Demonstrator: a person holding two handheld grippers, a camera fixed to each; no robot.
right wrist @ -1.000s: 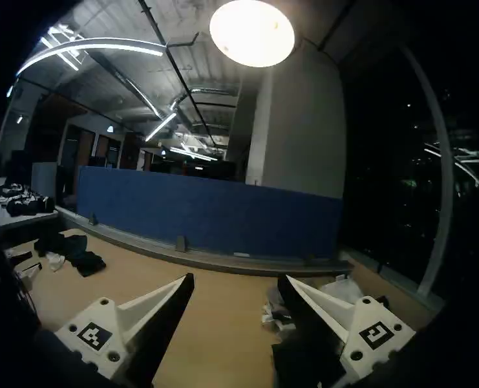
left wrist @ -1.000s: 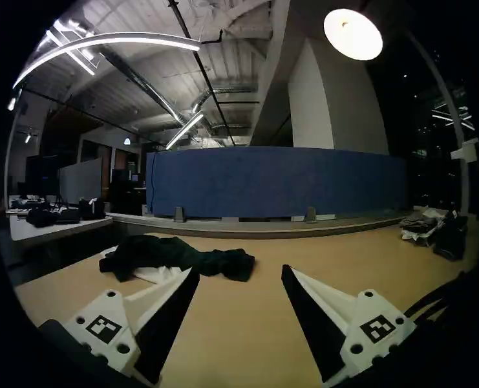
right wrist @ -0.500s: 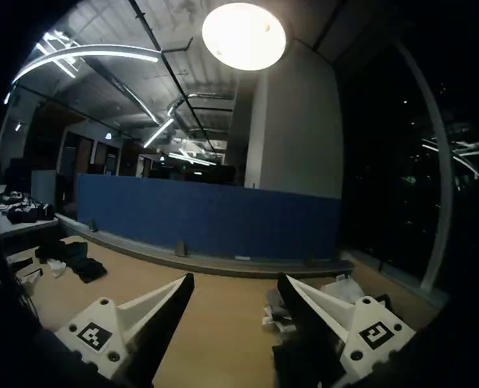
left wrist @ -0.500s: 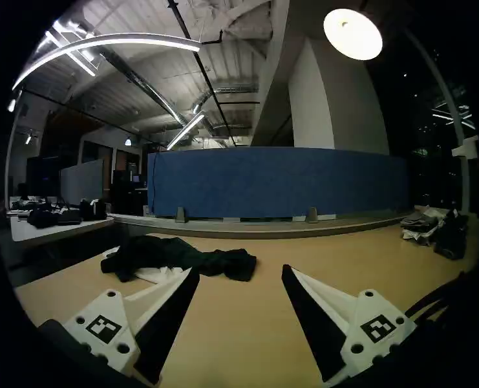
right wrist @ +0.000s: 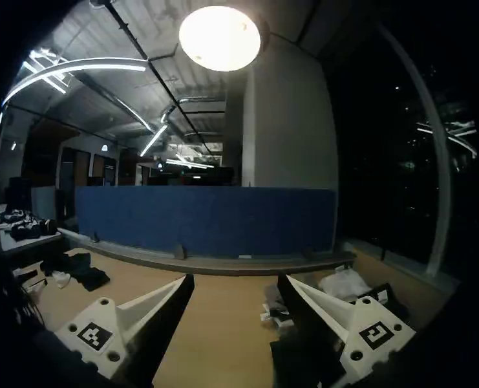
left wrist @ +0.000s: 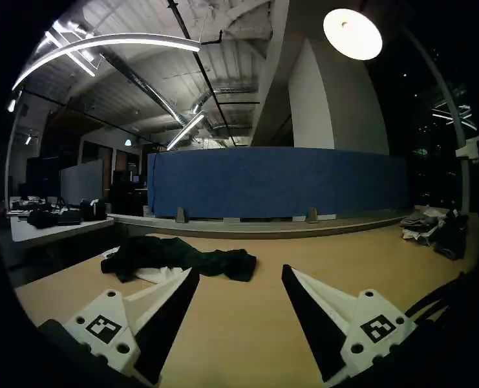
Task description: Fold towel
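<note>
towel [left wrist: 181,255]: dark, crumpled on table [left wrist: 252,323], ahead-left of left finger, same spot | left gripper [left wrist: 239,268]: fingers wide apart, empty, unmoved | right gripper [right wrist: 236,277]: wide apart, empty, has swung; blue partition [right wrist: 200,220] now level, lamp [right wrist: 220,37] shifted left | cloth pile [right wrist: 342,284]: by its right finger

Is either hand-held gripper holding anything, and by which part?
Nothing. Left hand-held gripper and right hand-held gripper are open, empty; crumpled dark green towel lies apart.
</note>
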